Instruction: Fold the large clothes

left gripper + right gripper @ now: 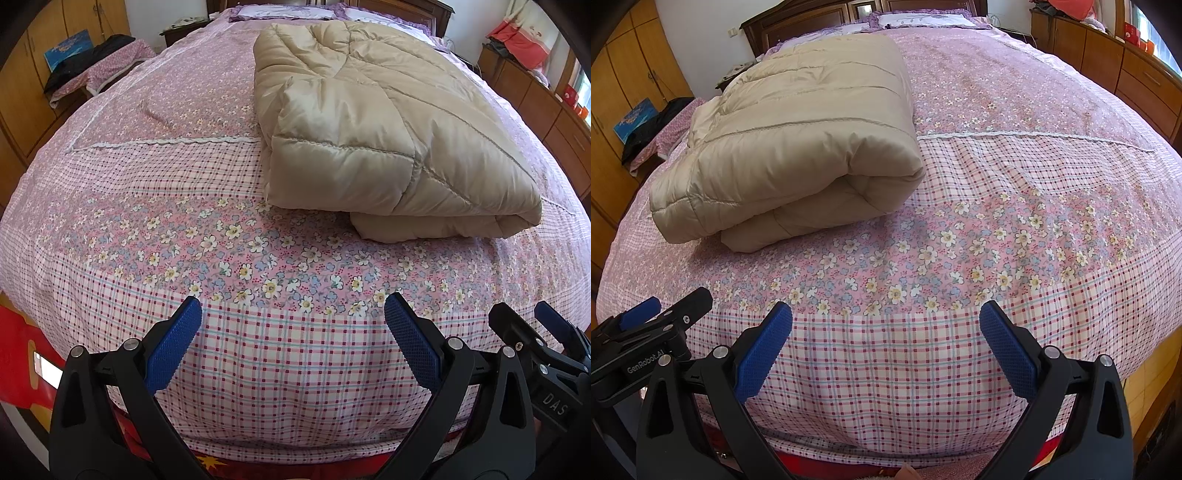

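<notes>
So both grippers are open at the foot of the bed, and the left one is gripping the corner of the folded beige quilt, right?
Not quite. Both grippers are open at the foot of the bed, but the left gripper grips nothing: the left wrist view shows only checked bedspread between its blue pads, and the folded beige quilt lies farther up the bed, untouched. The right gripper is empty too.
</notes>
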